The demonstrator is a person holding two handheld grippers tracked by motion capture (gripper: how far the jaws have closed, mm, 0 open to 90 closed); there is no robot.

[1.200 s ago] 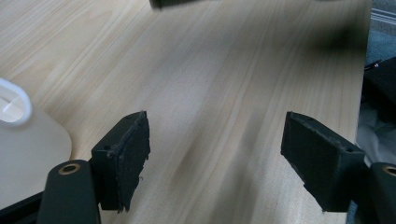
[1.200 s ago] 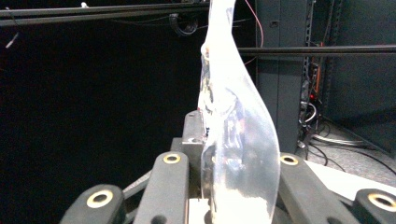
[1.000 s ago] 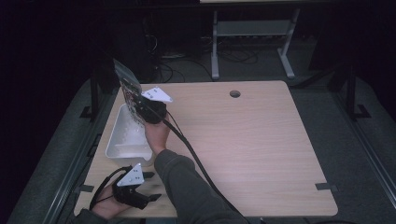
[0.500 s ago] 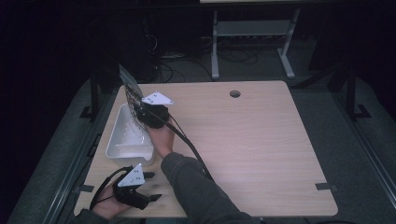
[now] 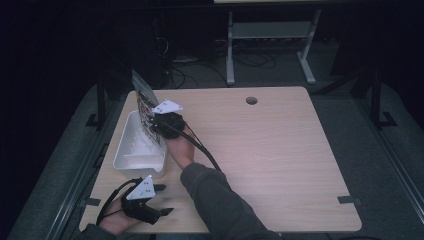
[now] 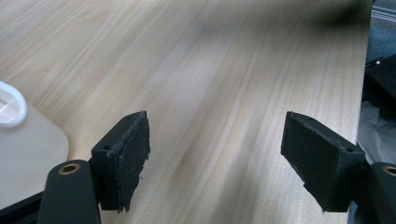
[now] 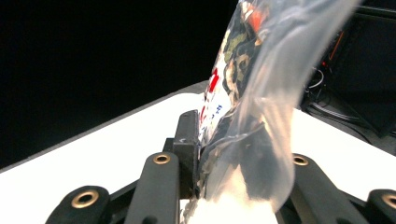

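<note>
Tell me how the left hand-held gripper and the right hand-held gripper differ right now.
The left hand-held gripper sits low by the table's near edge; the right hand-held gripper is raised over the white plastic bin. The left one's jaws stand wide apart with bare wood between them; the right one's jaws pinch a printed plastic bag, held upright, and have just been closing further. Both have black jaws and a grey three-cornered plate on top.

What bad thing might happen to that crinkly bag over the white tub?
The right gripper pinches the bag only at its lower edge, so the bag might slip and land beside the tub. The bag leans over the table's edge, so it could also drop to the floor.
</note>
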